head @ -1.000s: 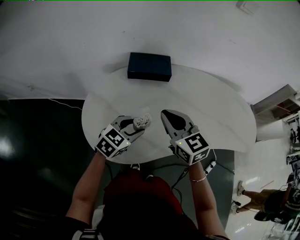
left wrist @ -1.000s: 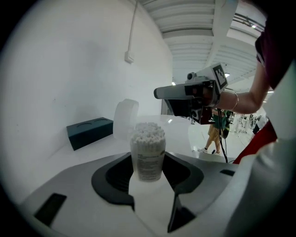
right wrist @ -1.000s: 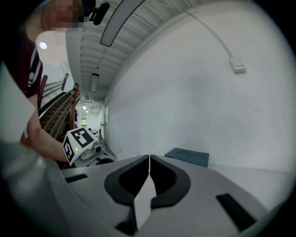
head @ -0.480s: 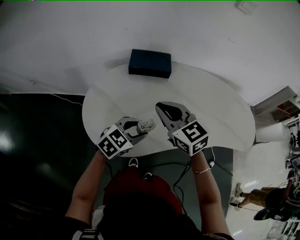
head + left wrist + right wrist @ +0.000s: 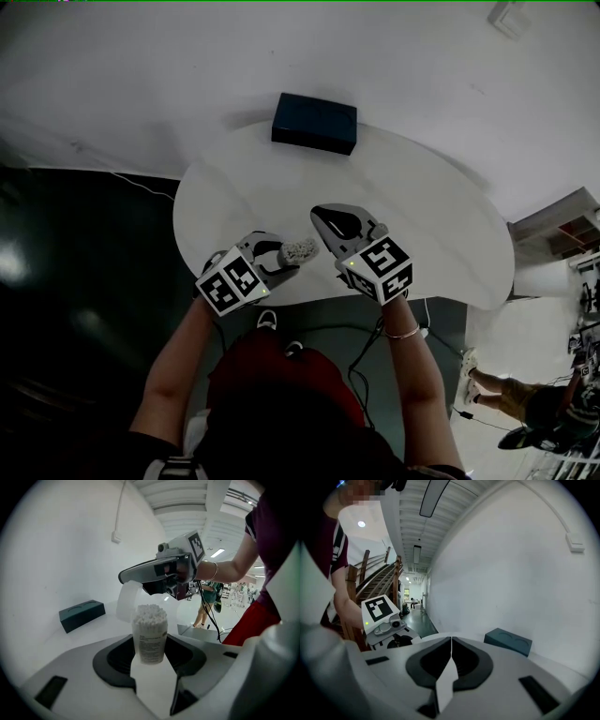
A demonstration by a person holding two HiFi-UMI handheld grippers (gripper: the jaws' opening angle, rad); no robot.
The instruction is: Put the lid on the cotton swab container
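Cotton swab container (image 5: 149, 633) stood upright and uncapped, swabs showing, clamped wide in left claw (image 5: 281, 255) over near edge of table (image 5: 422, 216). Right claw (image 5: 451, 649) pressed together, apparently pinching clear lid (image 5: 127, 603) by its wall, just beside container. Step: lining up. Next move likely needed lid centred over swabs, then lowered squarely.

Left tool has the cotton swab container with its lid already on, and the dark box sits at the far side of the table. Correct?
No: the cotton swab container in the left tool has no lid on; the left gripper view shows bare swab heads at its top. What looks like the clear lid hangs under the right tool. The rest holds.
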